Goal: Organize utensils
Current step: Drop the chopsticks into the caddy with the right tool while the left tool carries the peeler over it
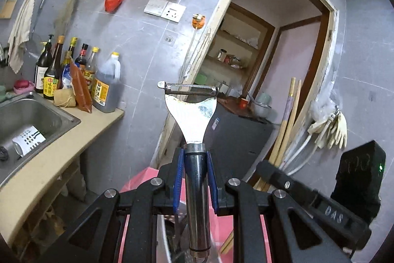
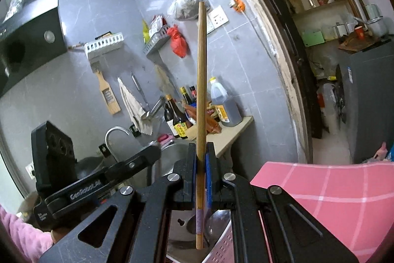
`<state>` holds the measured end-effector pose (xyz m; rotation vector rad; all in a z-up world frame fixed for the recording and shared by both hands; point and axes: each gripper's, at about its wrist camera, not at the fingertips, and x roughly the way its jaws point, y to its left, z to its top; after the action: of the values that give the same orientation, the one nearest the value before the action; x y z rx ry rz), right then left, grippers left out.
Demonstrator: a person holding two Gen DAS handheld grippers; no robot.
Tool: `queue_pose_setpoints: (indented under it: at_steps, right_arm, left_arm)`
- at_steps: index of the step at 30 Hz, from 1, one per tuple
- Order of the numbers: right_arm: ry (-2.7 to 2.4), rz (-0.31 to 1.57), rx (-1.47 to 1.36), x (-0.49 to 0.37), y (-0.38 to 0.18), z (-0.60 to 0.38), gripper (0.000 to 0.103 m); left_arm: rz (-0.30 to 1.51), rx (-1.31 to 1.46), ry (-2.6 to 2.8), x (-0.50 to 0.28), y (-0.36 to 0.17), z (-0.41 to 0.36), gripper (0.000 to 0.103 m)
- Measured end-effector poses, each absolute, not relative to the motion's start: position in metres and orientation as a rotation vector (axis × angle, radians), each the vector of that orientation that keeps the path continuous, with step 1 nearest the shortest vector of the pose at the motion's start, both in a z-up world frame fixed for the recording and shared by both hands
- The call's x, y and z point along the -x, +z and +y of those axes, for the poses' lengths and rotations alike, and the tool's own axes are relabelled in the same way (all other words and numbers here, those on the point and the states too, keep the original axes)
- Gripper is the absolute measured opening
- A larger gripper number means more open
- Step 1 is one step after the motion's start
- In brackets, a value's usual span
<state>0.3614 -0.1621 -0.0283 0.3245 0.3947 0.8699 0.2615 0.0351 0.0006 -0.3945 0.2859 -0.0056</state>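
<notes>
Grey-tiled kitchen, open doorway (image 1: 283, 46) to a back room with shelves. Beige counter (image 1: 73, 130) with a steel sink (image 1: 29, 120) at its left; cluster of sauce bottles (image 1: 61, 70) and a big jug (image 1: 107, 88) at the counter's end, yellow labels in Chinese characters, too small to read.

Left gripper (image 1: 195, 164) — blue pads pressed against the round steel handle of a peeler (image 1: 192, 112), pinching it. Peeler raised in the air, blade bar at top, crosswise, seen against the doorway.

Right gripper (image 2: 202, 164) — pads squeezed together on a chopstick (image 2: 201, 90), gripped near its lower third. Chopstick upright, tip high against the tiled wall, butt end hanging below the fingers over a white slotted basket (image 2: 221, 245) with a spoon (image 2: 218, 221) inside.

Writing: "GenRobot.AI" on the left gripper's side arm, read from the right view (image 2: 85, 189); letters reading roughly "DAS" on the right gripper's arm, from the left view (image 1: 333, 212).

Left view only: gloves (image 1: 332, 127) hung right of the doorway, poles (image 1: 288, 120) leaning by it, slotted metal piece (image 1: 28, 139) lying in the sink.

Right view only: black range hood (image 2: 29, 46), wooden grater (image 2: 107, 93) hung on the wall, faucet (image 2: 115, 134), fuzzy pink sleeve (image 2: 22, 236) at lower left. Pink checked cloth (image 2: 332, 196) — large here, only a sliver in the left view.
</notes>
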Motion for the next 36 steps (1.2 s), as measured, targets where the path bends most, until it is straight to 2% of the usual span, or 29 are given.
queue_pose_setpoints:
  at_steps: [8,20,36]
  right_arm:
    - [0.871,0.428,-0.25,-0.351,-0.057,-0.148,0.006]
    - [0.872,0.47,-0.221,-0.348,-0.071,-0.152,0.006]
    - [0.901,0.504,-0.245,-0.348,-0.076,-0.153,0.006]
  left_arm:
    - [0.274,0.368,0.043,-0.249,-0.032,0.032,0.018]
    - [0.291,0.3,0.003,-0.249,-0.053,0.017,0.018]
    - [0.323,0.307,-0.017,-0.24,-0.055,0.017,0.018]
